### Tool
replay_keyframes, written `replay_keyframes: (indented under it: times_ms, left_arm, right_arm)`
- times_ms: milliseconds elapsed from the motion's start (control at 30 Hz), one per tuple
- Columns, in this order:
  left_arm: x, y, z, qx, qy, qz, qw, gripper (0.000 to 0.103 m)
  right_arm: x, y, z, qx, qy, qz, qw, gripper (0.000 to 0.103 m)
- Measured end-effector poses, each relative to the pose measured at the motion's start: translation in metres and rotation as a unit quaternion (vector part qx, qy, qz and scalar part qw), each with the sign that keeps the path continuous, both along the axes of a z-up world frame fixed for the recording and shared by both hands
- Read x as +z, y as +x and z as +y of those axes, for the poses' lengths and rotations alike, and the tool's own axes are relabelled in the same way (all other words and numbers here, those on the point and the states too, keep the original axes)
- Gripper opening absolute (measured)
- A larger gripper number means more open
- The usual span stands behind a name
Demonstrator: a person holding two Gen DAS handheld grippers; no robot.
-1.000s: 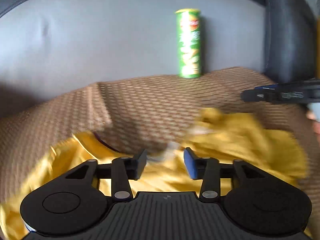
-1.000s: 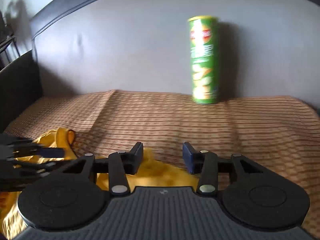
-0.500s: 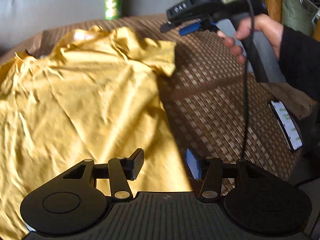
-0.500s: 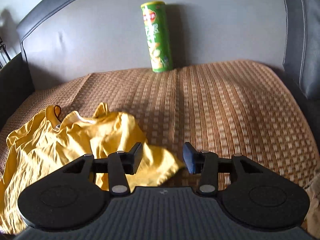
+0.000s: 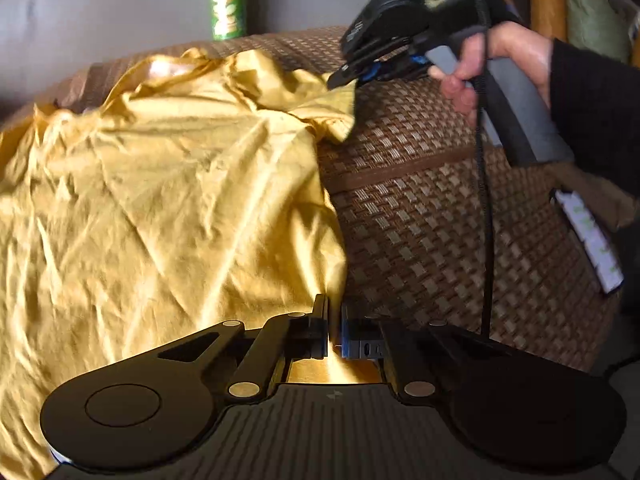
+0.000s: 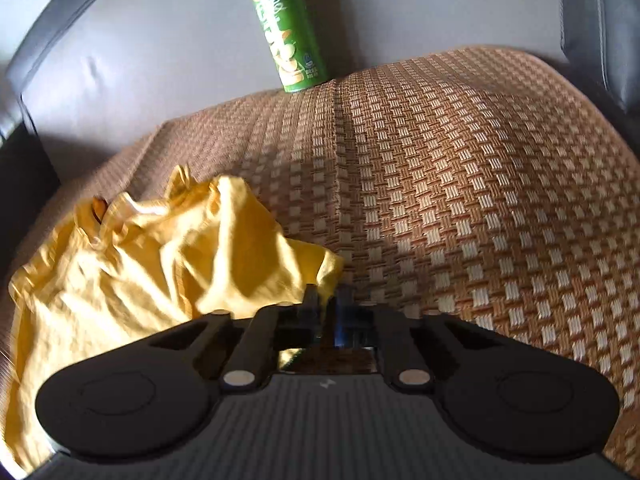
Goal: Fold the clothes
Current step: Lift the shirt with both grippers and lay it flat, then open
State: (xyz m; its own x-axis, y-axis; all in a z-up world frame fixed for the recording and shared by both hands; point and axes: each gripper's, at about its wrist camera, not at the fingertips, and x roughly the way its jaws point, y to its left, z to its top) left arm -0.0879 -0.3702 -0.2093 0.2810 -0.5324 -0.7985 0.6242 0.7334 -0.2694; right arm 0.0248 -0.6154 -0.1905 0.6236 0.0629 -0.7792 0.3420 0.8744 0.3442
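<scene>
A wrinkled yellow shirt (image 5: 160, 200) lies spread on the brown woven sofa cover (image 5: 432, 220). My left gripper (image 5: 334, 320) is shut on the shirt's near right hem corner. My right gripper (image 6: 326, 308) is shut on the shirt's far right corner by the sleeve (image 6: 316, 268). The right gripper also shows in the left wrist view (image 5: 340, 80), held by a hand, pinching that sleeve edge. The shirt fills the left of the right wrist view (image 6: 120, 272).
A green crisps can (image 6: 286, 28) stands upright at the back against the grey sofa backrest (image 6: 140, 60). A phone (image 5: 588, 240) lies at the right edge of the seat. A black cable (image 5: 486, 200) hangs from the right gripper.
Both grippers have gone from open to shut on the shirt's right edge. The right gripper dropped to the sleeve corner and the left moved onto the hem.
</scene>
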Motion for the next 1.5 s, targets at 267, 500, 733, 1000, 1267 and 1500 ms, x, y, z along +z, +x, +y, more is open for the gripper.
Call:
replay_keyframes:
  times_ms: [267, 500, 733, 1000, 1267, 1500]
  left_arm:
    - [0.033, 0.009, 0.08, 0.102, -0.099, 0.029, 0.9895, 0.0]
    - [0.014, 0.025, 0.14, 0.161, -0.099, 0.067, 0.9797, 0.002]
    - [-0.016, 0.031, 0.165, 0.156, -0.075, 0.091, 0.9806, 0.045]
    - [0.0, 0.042, 0.182, 0.162, -0.079, 0.057, 0.9819, 0.052]
    - [0.04, 0.092, 0.143, 0.15, -0.069, -0.036, 0.9856, 0.056]
    - [0.024, 0.113, 0.112, 0.144, -0.033, -0.057, 0.9873, 0.056]
  right_arm:
    - [0.092, 0.024, 0.064, 0.063, 0.001, -0.084, 0.994, 0.008]
    - [0.098, 0.094, 0.16, 0.134, 0.001, -0.081, 0.988, 0.008]
    - [0.036, 0.14, 0.226, 0.18, -0.042, -0.009, 0.983, 0.015]
    - [0.091, 0.119, 0.185, 0.136, -0.041, -0.105, 0.984, 0.037]
    - [0.078, 0.087, 0.135, 0.082, -0.075, -0.053, 0.992, 0.042]
    - [0.033, 0.09, 0.116, 0.045, -0.007, -0.045, 0.998, 0.052]
